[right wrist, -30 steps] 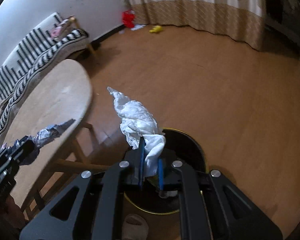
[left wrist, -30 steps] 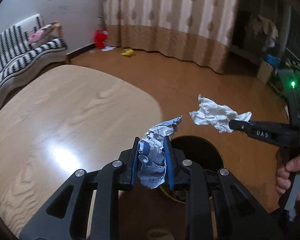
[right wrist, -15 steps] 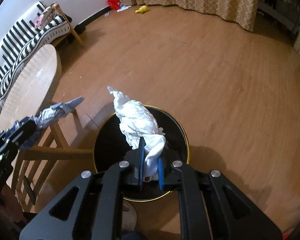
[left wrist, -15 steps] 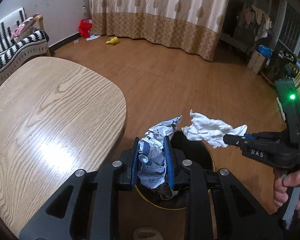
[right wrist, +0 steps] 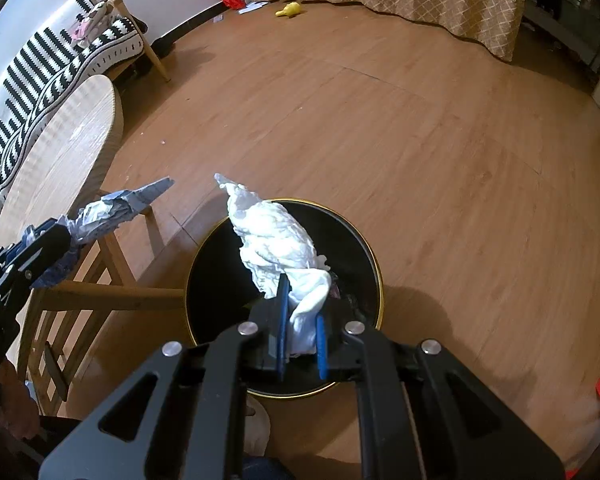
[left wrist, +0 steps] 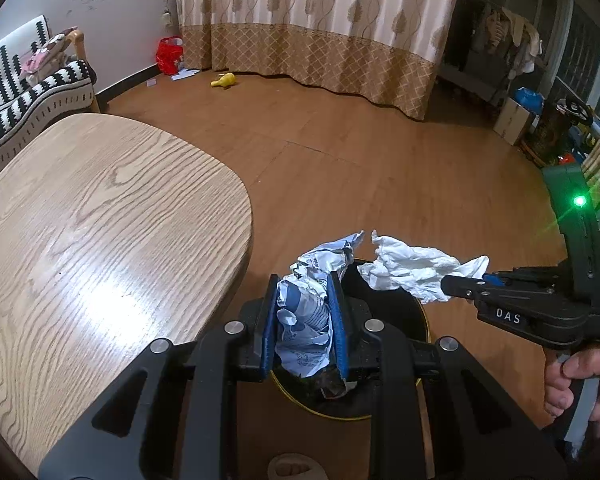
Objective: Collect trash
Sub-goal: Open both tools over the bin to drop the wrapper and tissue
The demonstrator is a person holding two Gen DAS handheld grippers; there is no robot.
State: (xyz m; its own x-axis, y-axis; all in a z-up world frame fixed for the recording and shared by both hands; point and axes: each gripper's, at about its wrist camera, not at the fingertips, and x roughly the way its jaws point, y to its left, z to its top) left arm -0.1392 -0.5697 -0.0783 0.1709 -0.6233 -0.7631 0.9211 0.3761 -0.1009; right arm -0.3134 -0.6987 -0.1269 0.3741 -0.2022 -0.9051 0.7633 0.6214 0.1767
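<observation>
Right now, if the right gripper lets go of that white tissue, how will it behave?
The white tissue looks crumpled, thin and very light, so it would likely flutter, not drop straight. It stands up from the right gripper over the black bin, so it probably lands inside. It may cling to a pad.

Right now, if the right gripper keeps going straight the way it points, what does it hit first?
Probably the black trash bin: the right gripper, shut on the white tissue, points down into its open mouth. Nothing else shows in that line, though depth is unclear.
</observation>
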